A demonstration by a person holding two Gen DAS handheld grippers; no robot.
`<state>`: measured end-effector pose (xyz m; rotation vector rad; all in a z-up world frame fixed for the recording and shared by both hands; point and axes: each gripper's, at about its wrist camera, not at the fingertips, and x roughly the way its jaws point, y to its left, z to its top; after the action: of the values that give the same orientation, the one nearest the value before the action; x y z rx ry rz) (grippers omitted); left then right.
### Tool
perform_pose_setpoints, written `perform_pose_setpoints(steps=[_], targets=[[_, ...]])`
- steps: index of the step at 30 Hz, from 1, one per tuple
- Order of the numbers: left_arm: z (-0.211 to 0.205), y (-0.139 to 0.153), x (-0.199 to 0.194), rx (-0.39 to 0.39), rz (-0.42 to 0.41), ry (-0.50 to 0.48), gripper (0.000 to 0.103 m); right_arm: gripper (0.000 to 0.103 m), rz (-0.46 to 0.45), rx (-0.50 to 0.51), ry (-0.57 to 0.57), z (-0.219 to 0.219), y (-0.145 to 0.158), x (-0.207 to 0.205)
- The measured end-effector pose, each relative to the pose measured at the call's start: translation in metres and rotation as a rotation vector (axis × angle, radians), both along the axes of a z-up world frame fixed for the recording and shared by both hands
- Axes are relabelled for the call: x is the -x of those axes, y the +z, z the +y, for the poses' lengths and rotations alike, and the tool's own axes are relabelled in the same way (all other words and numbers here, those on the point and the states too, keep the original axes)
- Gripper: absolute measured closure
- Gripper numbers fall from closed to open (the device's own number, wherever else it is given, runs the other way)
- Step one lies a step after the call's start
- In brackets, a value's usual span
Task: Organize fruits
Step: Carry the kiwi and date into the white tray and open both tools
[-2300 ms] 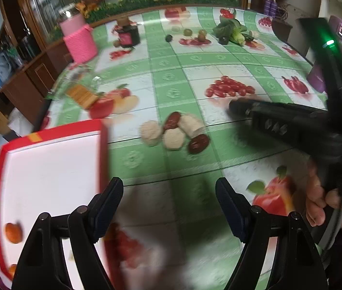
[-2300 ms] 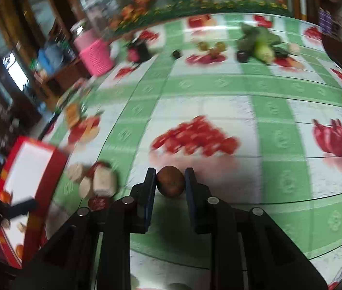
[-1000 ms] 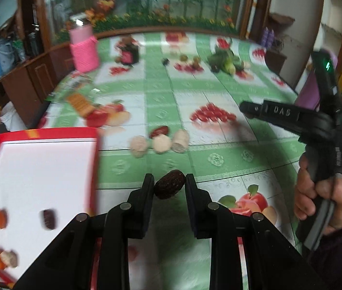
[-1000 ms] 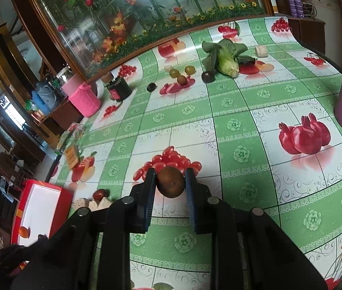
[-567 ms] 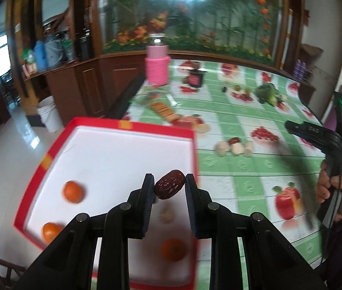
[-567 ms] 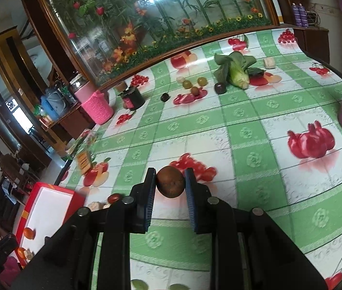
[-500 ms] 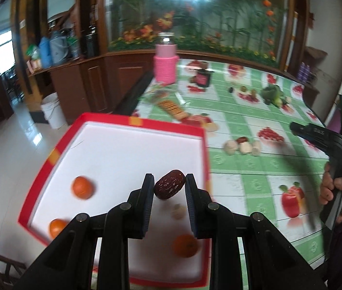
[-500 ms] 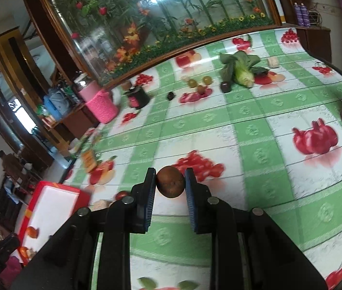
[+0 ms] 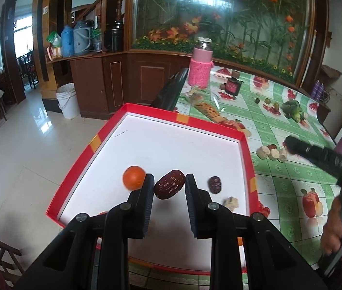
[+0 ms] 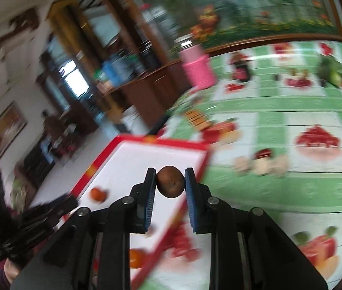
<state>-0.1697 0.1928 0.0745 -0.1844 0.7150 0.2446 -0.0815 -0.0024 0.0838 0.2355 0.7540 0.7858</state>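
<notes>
My left gripper was closed on a red date, a dark, wrinkled, glossy oval lying slightly tilted between the two pads, and it hung over the red tray with the white floor. In the left wrist view the tray sat at the near edge of the table, which wore a green and white checked cloth printed with fruit. On the tray floor I could see an orange fruit, round and smooth, just left of my left finger, a second, smaller dark date to the right of the right finger, and a pale lumpy piece nearer the right wall. Beyond the tray's right wall a small cluster of pale pieces with one red date lay on the cloth, well apart from the tray. Farther back stood a pink knitted jar and a dark jar, and some green vegetables lay near the far side. My right gripper was closed on a brown round fruit, dull and faintly speckled, pinched squarely between the blue pads. In the blurred right wrist view it hung above the tray's right wall, with an orange fruit smeared on the white floor to its left. In the left wrist view the right gripper showed as a black bar over the cloth, gripped by a hand at the picture's edge.
</notes>
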Motion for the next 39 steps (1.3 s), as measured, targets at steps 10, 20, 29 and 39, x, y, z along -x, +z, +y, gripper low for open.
perform_pose_setpoints(steps=[10, 20, 29, 39], targets=[[0.029, -0.014, 0.008, 0.035, 0.012, 0.045, 0.078, 0.077, -0.037, 0.143, 0.204, 0.076, -0.018, 0.057], [0.028, -0.026, 0.006, 0.059, 0.043, 0.02, 0.078, 0.077, 0.023, 0.211, 0.2, 0.092, -0.041, 0.048], [0.028, -0.035, 0.003, 0.041, 0.086, 0.024, 0.078, 0.076, 0.069, 0.213, 0.178, 0.092, -0.047, 0.035], [0.025, -0.037, 0.002, -0.024, 0.117, 0.056, 0.073, 0.068, 0.107, 0.173, 0.191, 0.085, -0.048, 0.031]])
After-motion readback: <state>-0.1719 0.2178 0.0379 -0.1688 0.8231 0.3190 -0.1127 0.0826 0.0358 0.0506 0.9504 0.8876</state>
